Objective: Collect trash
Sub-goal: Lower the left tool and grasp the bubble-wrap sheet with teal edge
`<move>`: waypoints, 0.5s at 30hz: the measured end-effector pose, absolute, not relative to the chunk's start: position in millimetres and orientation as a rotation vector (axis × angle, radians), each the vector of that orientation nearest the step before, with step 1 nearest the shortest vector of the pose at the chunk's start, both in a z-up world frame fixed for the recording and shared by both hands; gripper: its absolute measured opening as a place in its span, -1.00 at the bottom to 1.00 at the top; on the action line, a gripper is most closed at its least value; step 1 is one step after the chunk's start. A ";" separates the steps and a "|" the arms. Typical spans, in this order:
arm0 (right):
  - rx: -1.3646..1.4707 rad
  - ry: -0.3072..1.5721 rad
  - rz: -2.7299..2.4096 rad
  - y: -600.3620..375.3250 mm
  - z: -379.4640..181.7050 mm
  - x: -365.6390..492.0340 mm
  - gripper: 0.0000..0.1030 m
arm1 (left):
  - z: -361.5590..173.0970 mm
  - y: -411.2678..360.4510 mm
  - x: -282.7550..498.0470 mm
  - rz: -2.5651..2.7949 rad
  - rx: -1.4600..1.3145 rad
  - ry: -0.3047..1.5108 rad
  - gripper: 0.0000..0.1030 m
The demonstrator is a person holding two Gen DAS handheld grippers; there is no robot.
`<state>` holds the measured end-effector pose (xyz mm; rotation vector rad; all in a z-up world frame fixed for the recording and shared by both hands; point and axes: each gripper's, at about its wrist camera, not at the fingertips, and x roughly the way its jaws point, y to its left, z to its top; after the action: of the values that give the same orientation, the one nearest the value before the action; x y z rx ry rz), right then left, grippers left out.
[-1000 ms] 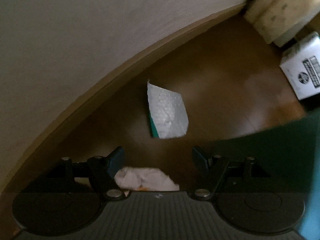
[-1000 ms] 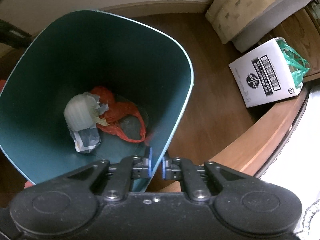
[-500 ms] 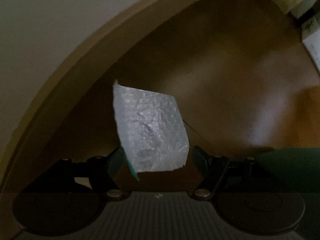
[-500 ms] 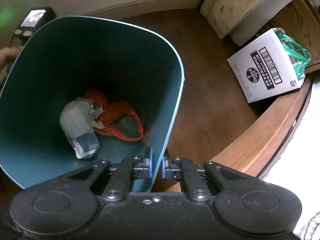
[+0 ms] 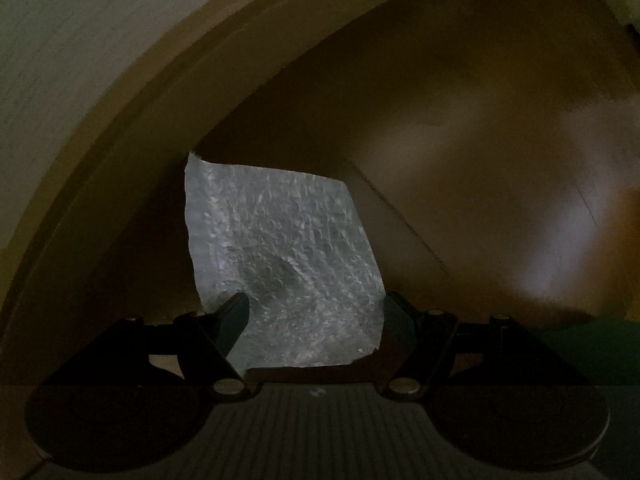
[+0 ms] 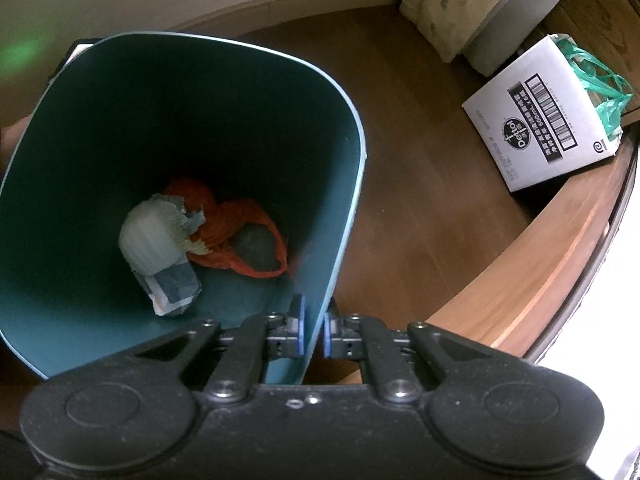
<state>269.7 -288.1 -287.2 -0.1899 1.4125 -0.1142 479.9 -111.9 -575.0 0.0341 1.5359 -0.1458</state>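
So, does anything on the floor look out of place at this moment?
Yes. A torn piece of bubble wrap lies loose on the wooden floor near the skirting board, not in the green bin. The left gripper is closing around it. Nothing looks spilled.

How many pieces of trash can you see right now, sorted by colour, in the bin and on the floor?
Silver-grey: 1, flat crinkled foil wrapper on the brown wood floor
White: 1, crumpled white paper wad in the teal plastic bin
Orange: 1, crumpled orange plastic bag in the bin
Total: 3
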 end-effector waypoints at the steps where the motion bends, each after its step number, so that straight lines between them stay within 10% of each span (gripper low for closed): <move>1: -0.191 1.412 -0.115 -287.8 -287.4 269.7 -0.85 | -574.9 -106.7 479.5 -0.138 0.009 1.538 0.27; 8: -0.211 1.409 -0.128 -282.6 -288.6 269.6 -0.84 | -569.4 -83.5 476.6 -0.105 -0.056 1.540 -0.93; 15: -0.221 1.407 -0.143 -281.3 -290.9 268.8 -0.83 | -544.7 -40.9 464.3 -0.090 -0.209 1.495 -0.96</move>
<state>268.8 -281.3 -290.9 -0.2207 1.4069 -0.1428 464.3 -40.9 -544.7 -0.2086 1.4947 -0.0900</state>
